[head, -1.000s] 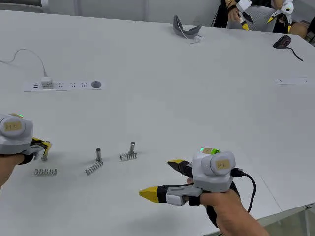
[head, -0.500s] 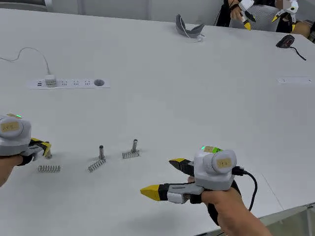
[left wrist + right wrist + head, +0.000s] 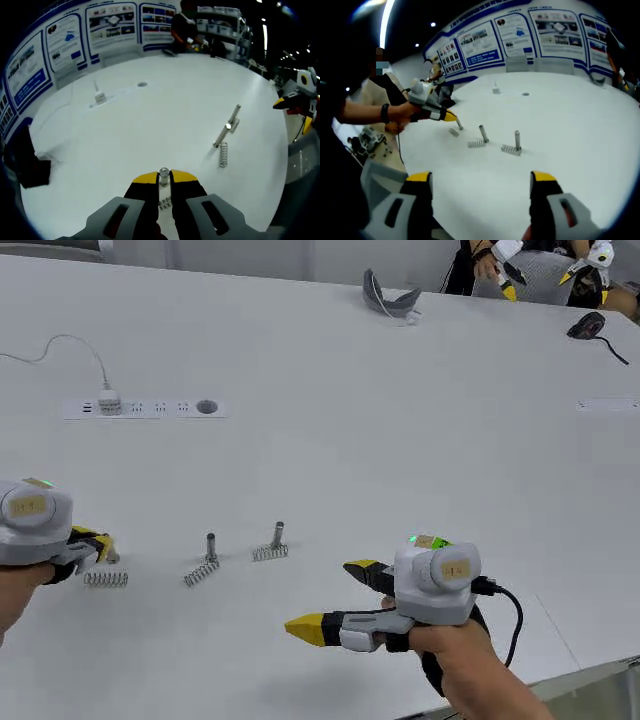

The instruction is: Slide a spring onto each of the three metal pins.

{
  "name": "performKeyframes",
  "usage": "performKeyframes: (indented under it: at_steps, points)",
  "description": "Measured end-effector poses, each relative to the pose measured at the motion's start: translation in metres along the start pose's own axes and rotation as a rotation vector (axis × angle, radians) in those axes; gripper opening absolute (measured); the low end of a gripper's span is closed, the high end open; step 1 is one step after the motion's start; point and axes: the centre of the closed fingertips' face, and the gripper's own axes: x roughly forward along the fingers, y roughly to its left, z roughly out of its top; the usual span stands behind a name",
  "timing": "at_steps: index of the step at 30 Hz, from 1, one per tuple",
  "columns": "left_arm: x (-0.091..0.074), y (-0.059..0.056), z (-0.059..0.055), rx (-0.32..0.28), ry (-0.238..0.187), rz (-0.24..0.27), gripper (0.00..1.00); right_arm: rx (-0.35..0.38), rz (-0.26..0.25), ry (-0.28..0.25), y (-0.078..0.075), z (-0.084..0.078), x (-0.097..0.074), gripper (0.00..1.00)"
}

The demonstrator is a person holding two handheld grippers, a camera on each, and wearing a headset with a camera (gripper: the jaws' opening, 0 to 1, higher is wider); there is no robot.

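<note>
White laminate makes up the broad counter that carries everything. The right tongs (grey body, yellow tips) hang at five o'clock in the head view. Their jaws are spread wide and hold nothing, and in the right gripper view the two tips stand well apart above the counter. The left tongs, at eight o'clock, are closed onto the top of the first grey metal pin. In the left gripper view its head sits pinched between the yellow tips.

A long white power strip with one plug in it lies at eleven o'clock, well apart from the work. The second grey metal pin stands upright at three o'clock of the first. The third grey metal pin stands near it, at two o'clock.

Three small coiled steel springs lie flat on the counter, each off its pin. The first spring is at six o'clock of the held pin. The second spring is at seven o'clock of the second pin, near its foot. The third spring is at seven o'clock of the third pin, right at its base (touching or not, I cannot tell).
</note>
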Motion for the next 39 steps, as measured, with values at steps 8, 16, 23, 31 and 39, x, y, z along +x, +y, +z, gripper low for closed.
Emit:
performKeyframes:
  at_steps: [8, 16, 23, 31, 39]
  points:
    - [0.000, -0.017, 0.001, 0.043, 0.004, -0.028, 0.07, 0.000, 0.002, -0.001, 0.000, 0.000, 0.001, 0.82]
    - [0.001, -0.024, 0.002, 0.060, 0.006, -0.042, 0.08, -0.002, 0.004, 0.000, 0.001, 0.000, 0.001, 0.82]
    - [0.001, -0.023, 0.001, 0.063, 0.009, -0.042, 0.08, 0.001, 0.002, -0.001, 0.000, -0.001, 0.000, 0.82]
    - [0.000, -0.023, 0.001, 0.098, 0.004, -0.049, 0.08, -0.002, 0.008, 0.002, 0.002, -0.001, 0.003, 0.82]
    - [-0.003, -0.019, -0.002, 0.006, -0.011, -0.054, 0.18, -0.007, 0.013, 0.003, 0.003, 0.001, 0.004, 0.82]
